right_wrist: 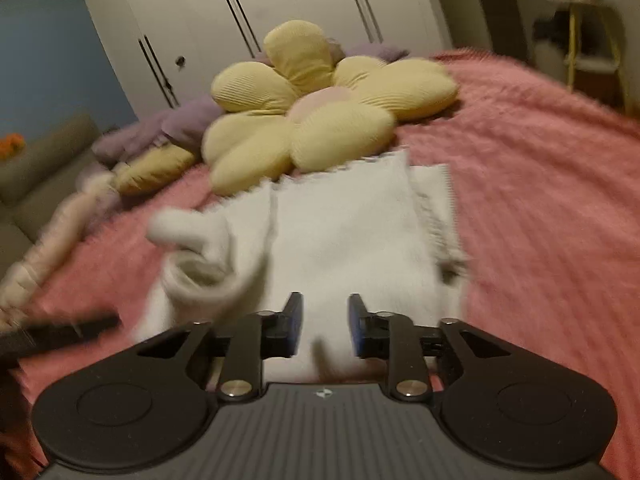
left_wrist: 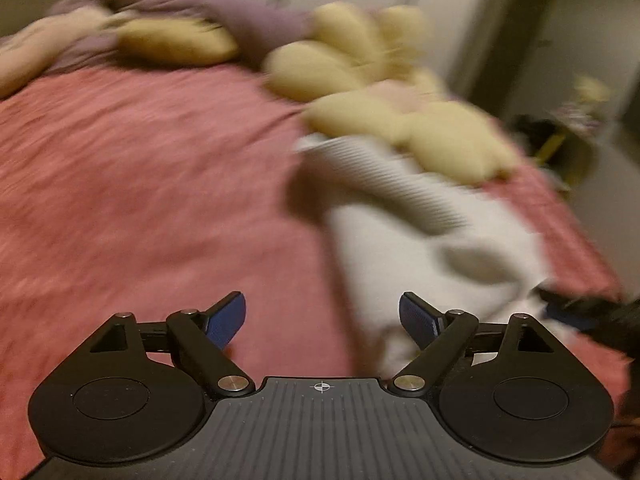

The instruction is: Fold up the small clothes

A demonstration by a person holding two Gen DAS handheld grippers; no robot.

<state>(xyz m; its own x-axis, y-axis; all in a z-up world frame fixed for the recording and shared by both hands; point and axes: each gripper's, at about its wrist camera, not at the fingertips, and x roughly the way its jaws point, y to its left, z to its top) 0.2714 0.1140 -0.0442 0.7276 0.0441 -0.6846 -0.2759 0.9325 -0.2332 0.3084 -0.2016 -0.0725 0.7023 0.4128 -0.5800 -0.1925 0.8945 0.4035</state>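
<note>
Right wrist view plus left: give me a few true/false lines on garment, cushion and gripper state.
1. The white garment lies on a pink bedspread. True.
2. The left hand-held gripper is shut on the garment. False: its jaws are wide apart with nothing between them.
3. A yellow flower-shaped cushion sits beyond the garment. True.
4. The right hand-held gripper is over bare bedspread, away from the garment. False: it is open over the garment's near edge.
5. The wardrobe doors behind the bed stand open. False: they look closed.
</note>
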